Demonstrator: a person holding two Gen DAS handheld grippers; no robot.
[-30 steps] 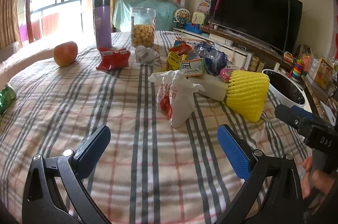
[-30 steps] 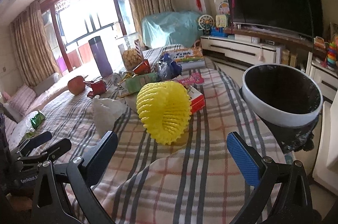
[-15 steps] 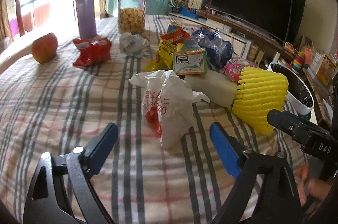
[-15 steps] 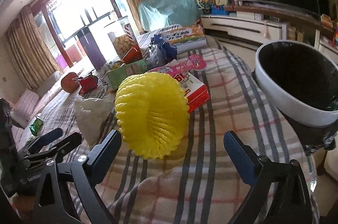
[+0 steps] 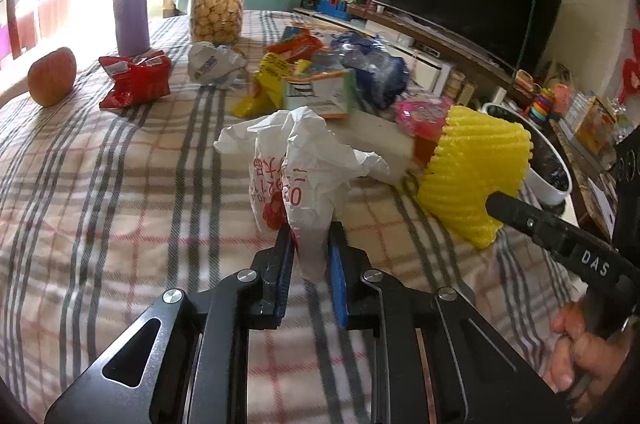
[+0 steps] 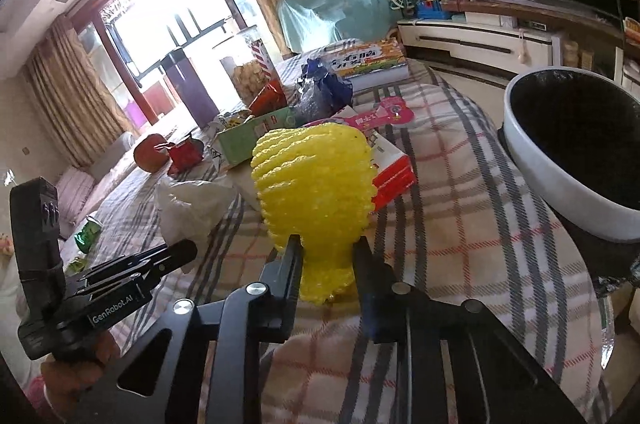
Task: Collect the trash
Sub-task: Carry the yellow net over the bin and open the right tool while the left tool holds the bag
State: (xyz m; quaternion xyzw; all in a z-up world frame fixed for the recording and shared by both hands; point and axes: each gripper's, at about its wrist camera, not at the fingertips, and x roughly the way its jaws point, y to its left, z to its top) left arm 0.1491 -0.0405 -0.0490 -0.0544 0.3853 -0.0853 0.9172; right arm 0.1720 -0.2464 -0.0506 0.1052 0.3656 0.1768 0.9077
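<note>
A crumpled white plastic bag (image 5: 304,160) with red print stands on the checked tablecloth (image 5: 120,208). My left gripper (image 5: 310,244) is closing, and its pads pinch the bag's lower end. To the right lies a yellow foam fruit net (image 6: 316,176). My right gripper (image 6: 326,252) is closing with the net's narrow end squeezed between its pads. The net (image 5: 476,168) also shows in the left wrist view, and the bag (image 6: 192,204) in the right wrist view. A white bin with a black liner (image 6: 560,200) stands off the table's right edge.
Behind the bag lie a red snack wrapper (image 5: 136,80), a crumpled white wrapper (image 5: 214,64), a yellow wrapper (image 5: 264,84), a green-and-white carton (image 5: 316,92), a blue bag (image 5: 376,72) and a pink package (image 5: 420,112). An apple (image 5: 52,76), a purple flask (image 5: 130,12) and a biscuit jar (image 5: 216,8) stand further back.
Both grippers moved forward and down and went from wide open to closed, the left one on the white bag, the right one on the yellow net.
</note>
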